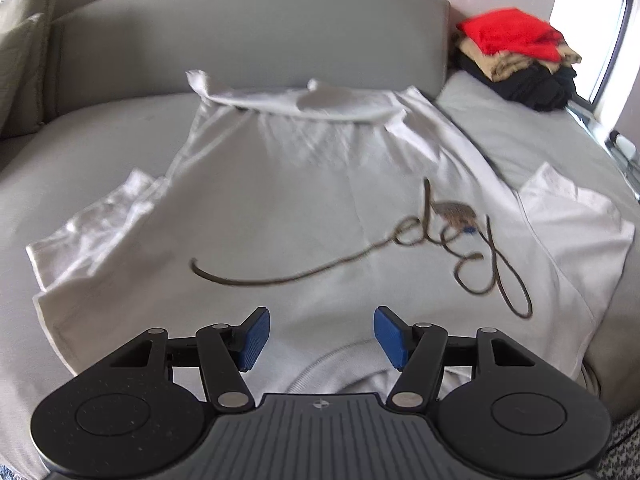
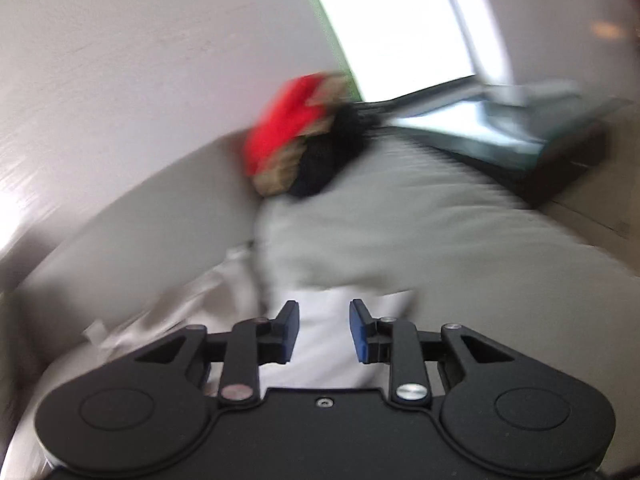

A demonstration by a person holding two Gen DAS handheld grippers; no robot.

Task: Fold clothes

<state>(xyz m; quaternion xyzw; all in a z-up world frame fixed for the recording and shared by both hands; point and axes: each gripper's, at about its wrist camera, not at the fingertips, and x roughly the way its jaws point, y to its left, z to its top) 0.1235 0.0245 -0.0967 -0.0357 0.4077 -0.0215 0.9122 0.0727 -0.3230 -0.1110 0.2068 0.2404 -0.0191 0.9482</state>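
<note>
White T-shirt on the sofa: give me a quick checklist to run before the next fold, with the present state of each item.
1. White T-shirt spread front-up on the grey sofa: ok.
2. Far hem flat: not ok, it is rolled over on itself.
3. Sleeves laid out: the sleeve on the picture's right ok, the opposite sleeve rumpled, not ok.
4. Left hand-held gripper open and empty, above the collar: ok.
5. Right hand-held gripper open, nothing between its pads: ok, though its view is blurred.
6. Folded pile clear of the shirt: ok.
</note>
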